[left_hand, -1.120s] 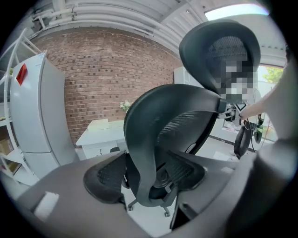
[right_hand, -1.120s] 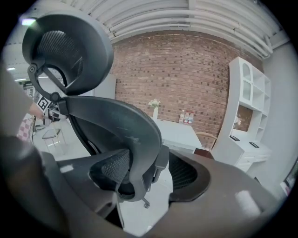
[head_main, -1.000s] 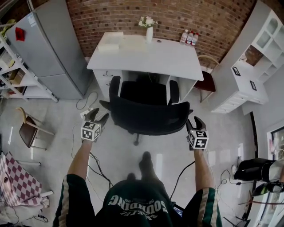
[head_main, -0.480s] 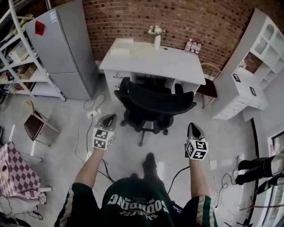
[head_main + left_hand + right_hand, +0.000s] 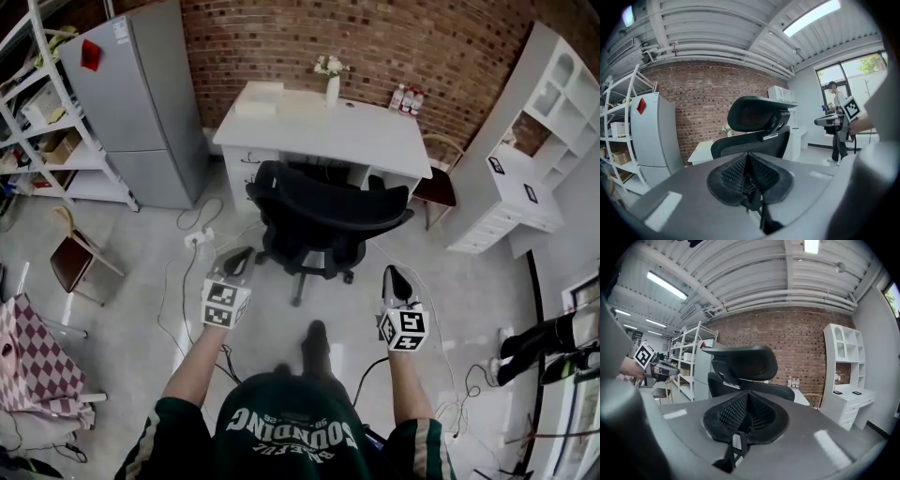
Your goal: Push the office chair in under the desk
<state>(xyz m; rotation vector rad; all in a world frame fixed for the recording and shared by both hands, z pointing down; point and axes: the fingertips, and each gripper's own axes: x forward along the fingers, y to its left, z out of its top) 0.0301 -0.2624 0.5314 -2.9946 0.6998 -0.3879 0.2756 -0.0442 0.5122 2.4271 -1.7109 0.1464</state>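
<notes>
Office chair (image 5: pixel 323 220) stands with its seat tucked under the white surface (image 5: pixel 375 131) and its backrest at the front edge. The push looks essentially done, with at most slight squaring-up left. Left hand-held gripper (image 5: pixel 239 257) and right hand-held gripper (image 5: pixel 393 276): jaws pinched together on nothing, clear of the backrest.

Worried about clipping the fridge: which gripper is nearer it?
Left. The fridge stands ahead and to the left of the left gripper. The right gripper is farther right, behind the chair's other side.
</notes>
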